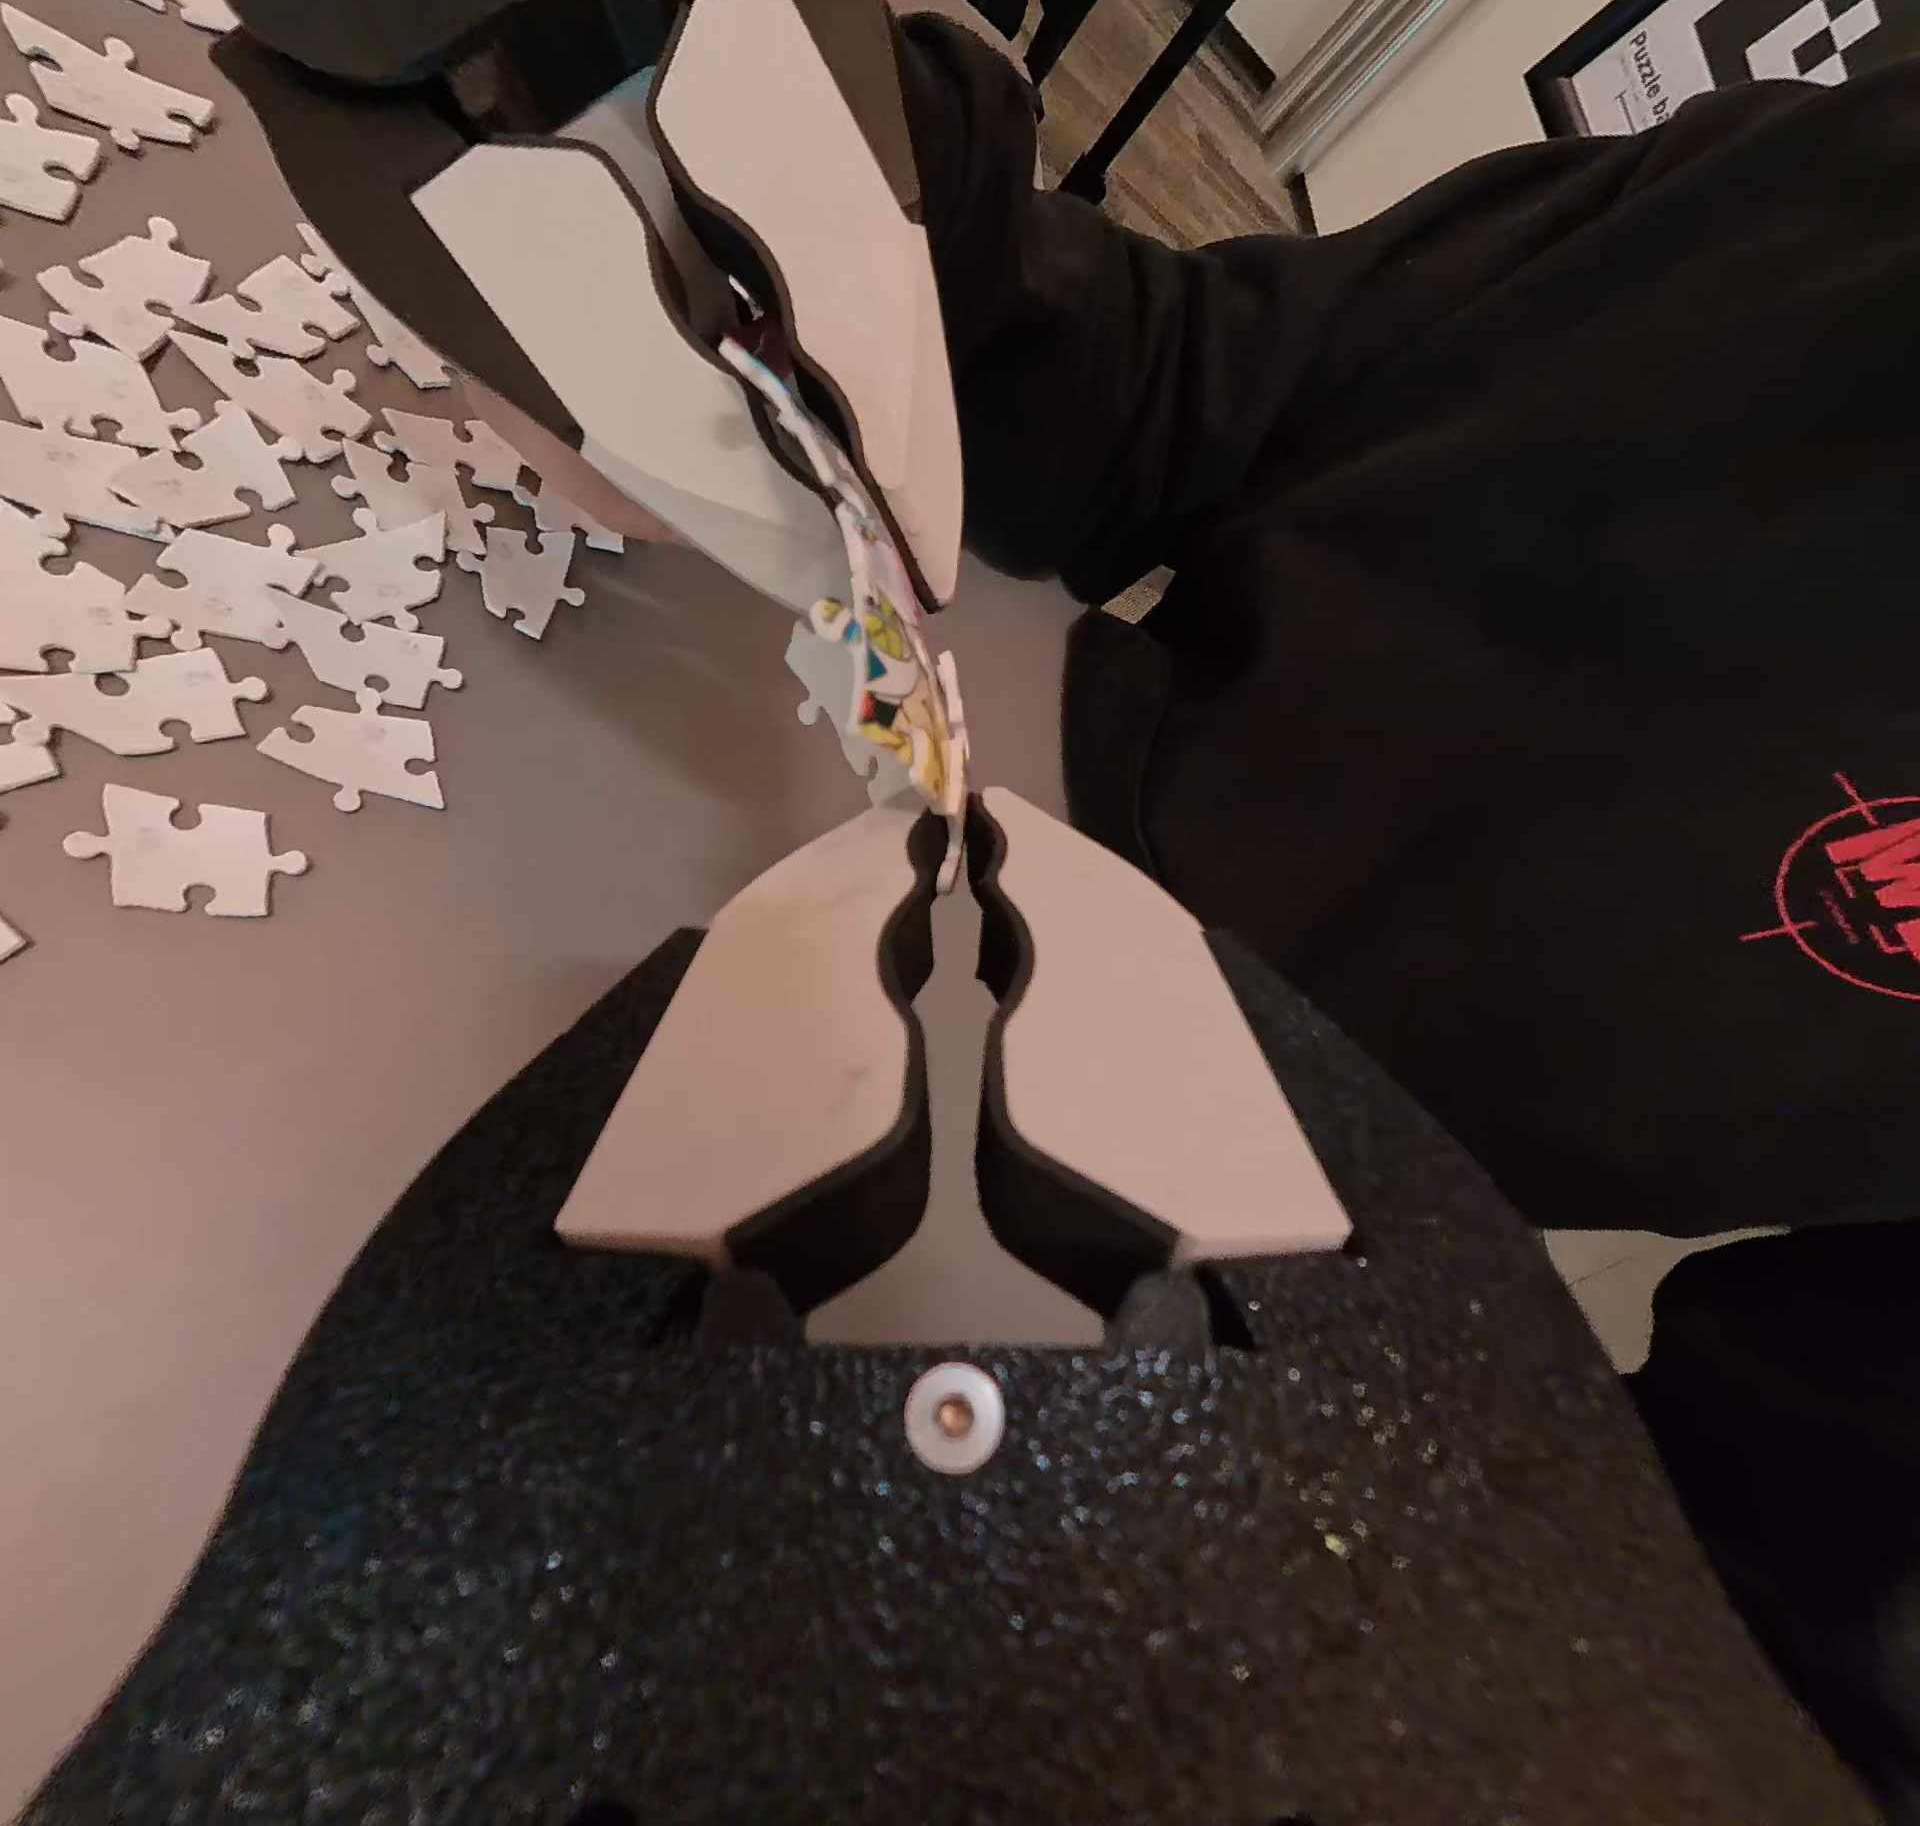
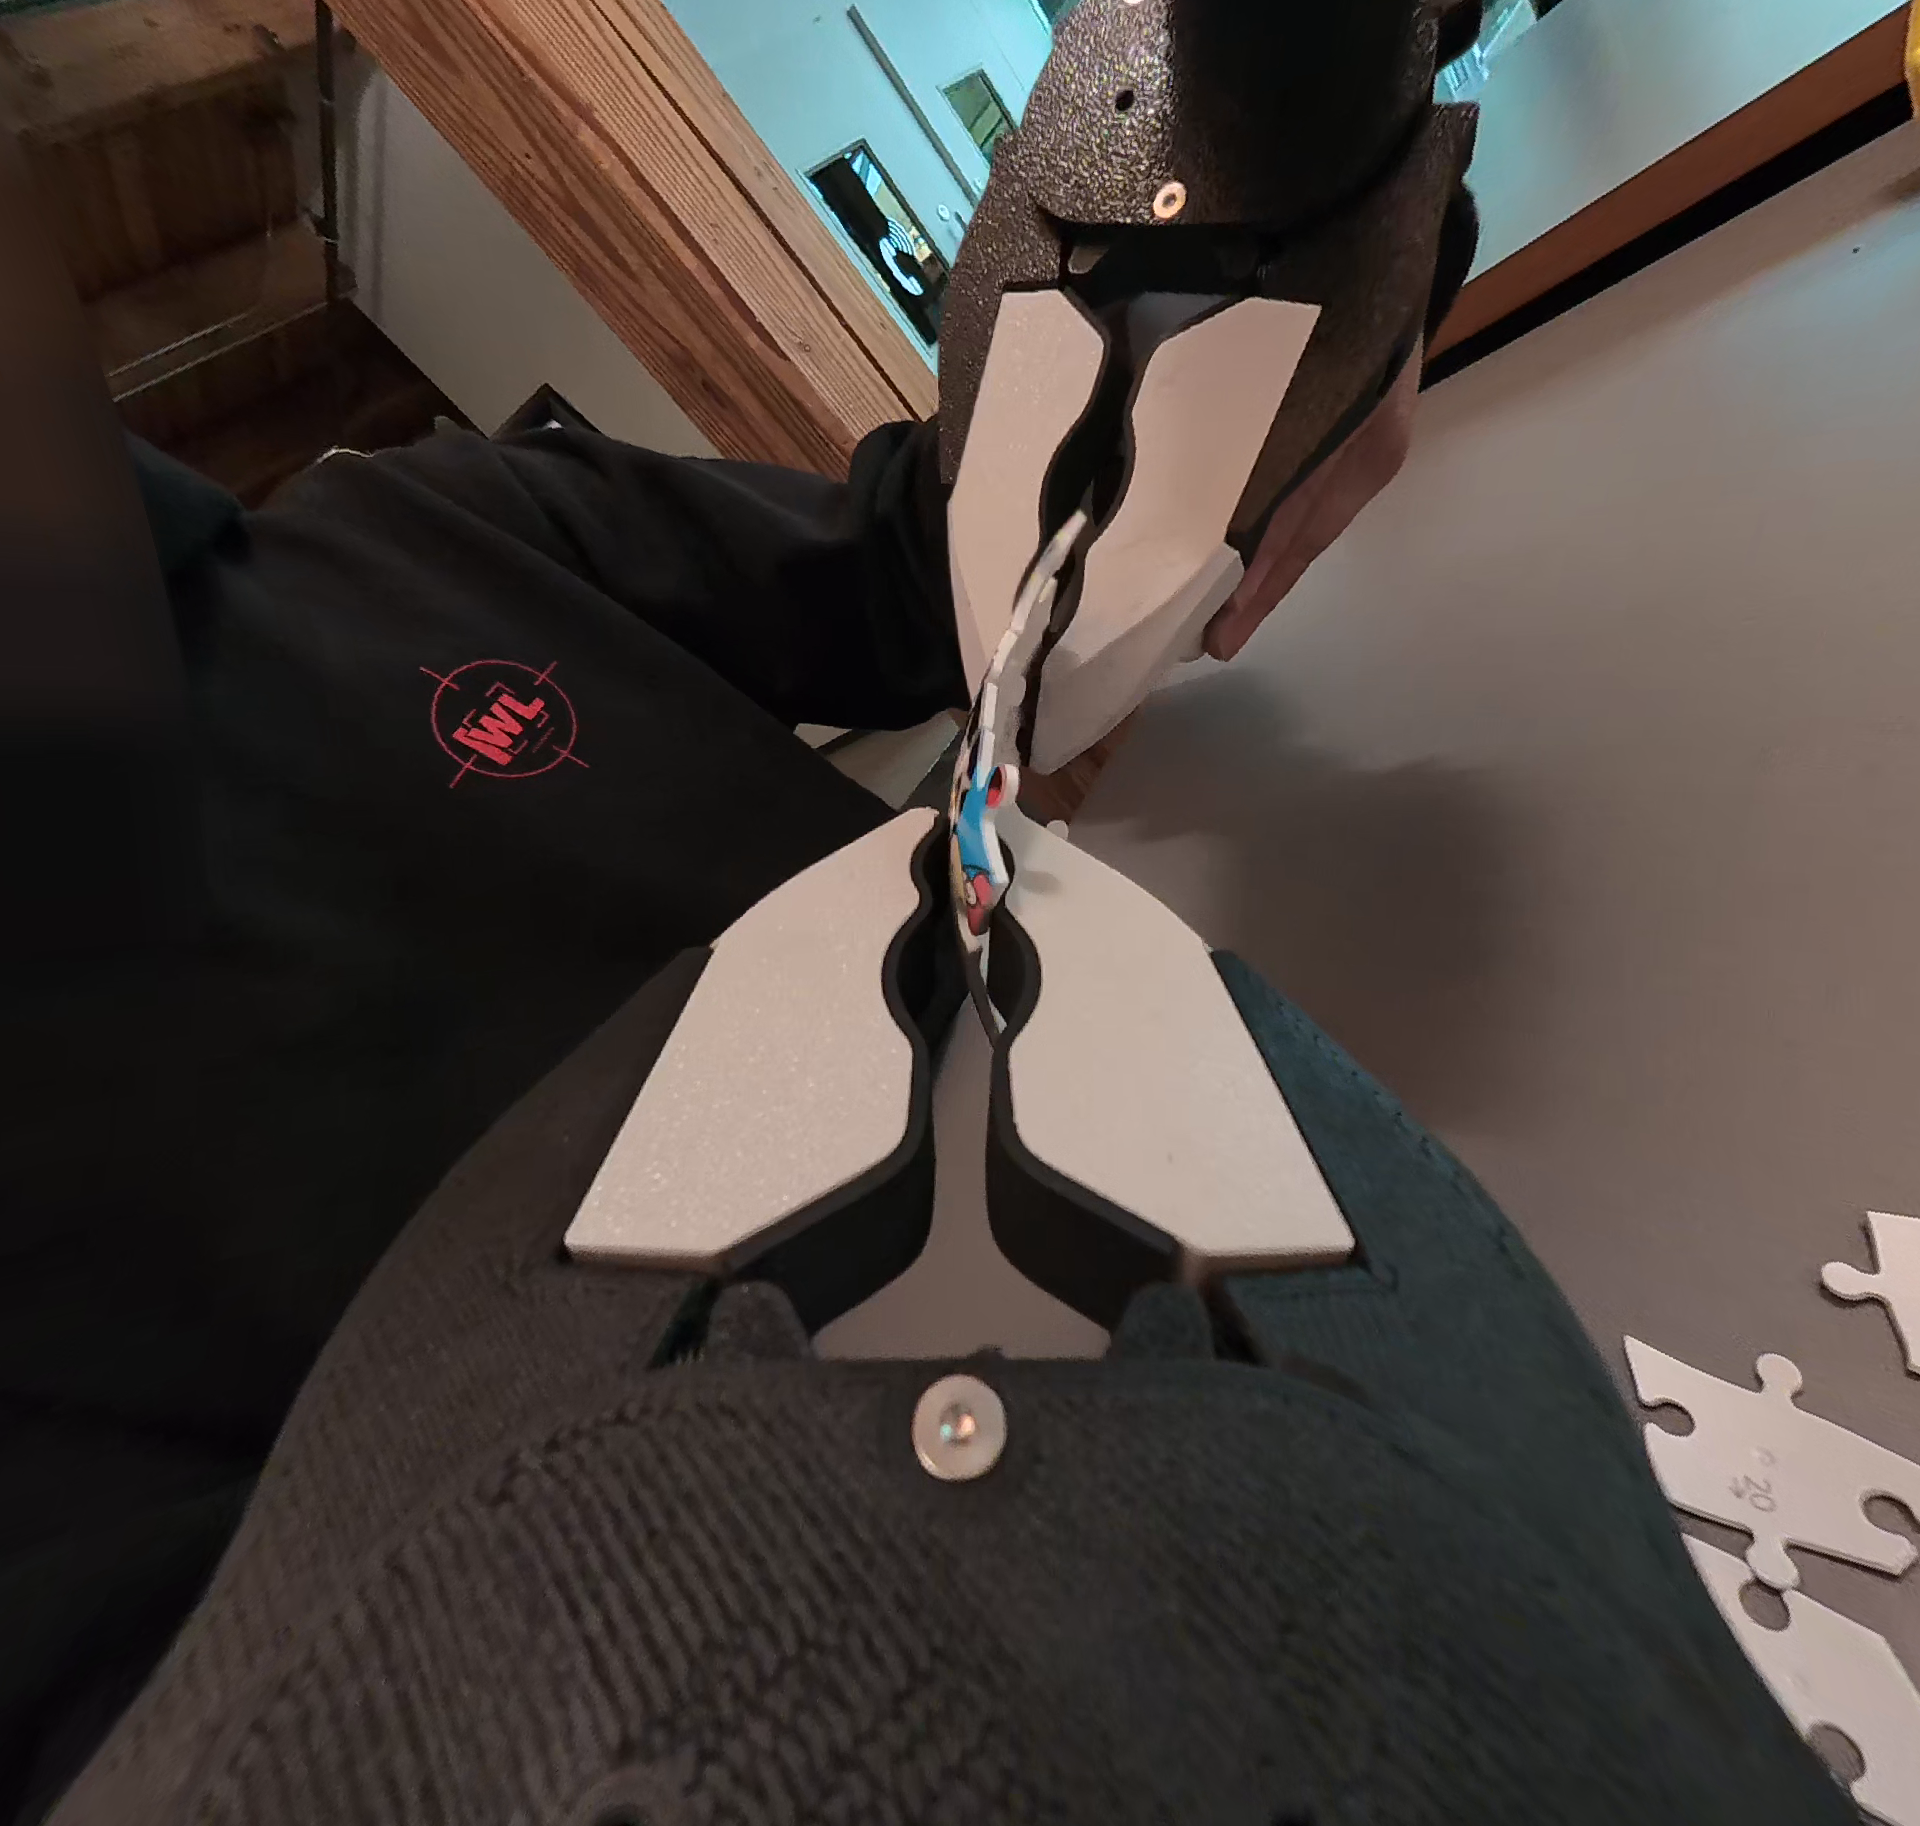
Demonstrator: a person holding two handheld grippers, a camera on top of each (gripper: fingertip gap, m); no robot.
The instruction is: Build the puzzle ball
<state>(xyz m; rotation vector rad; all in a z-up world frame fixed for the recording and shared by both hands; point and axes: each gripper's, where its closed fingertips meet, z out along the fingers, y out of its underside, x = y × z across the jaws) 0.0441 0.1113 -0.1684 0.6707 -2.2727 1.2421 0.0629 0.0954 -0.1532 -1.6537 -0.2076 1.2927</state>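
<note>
A short curved strip of joined puzzle pieces point(image 1: 896, 680), colour-printed on one side and white on the other, hangs in the air between my two grippers. My left gripper point(image 1: 961, 826) is shut on the strip's near end, pinching a white edge. My right gripper point(image 1: 857, 529) comes in from above and is shut on the far end. In the right wrist view, my right gripper point(image 2: 971, 877) is shut on a blue and red printed piece point(image 2: 979, 857). My left gripper point(image 2: 1023, 722) grips the white-backed end point(image 2: 1029, 613) opposite. How the pieces join inside the jaws is hidden.
Several loose white-backed pieces point(image 1: 208, 550) lie scattered on the grey table point(image 1: 312, 1049) to the left, and a few more point(image 2: 1766, 1475) lie at the right. A person's black sweatshirt point(image 1: 1455, 633) fills the side next to the grippers. A hand point(image 2: 1299, 529) holds the left gripper. The tips of both grippers are at nearly the same place.
</note>
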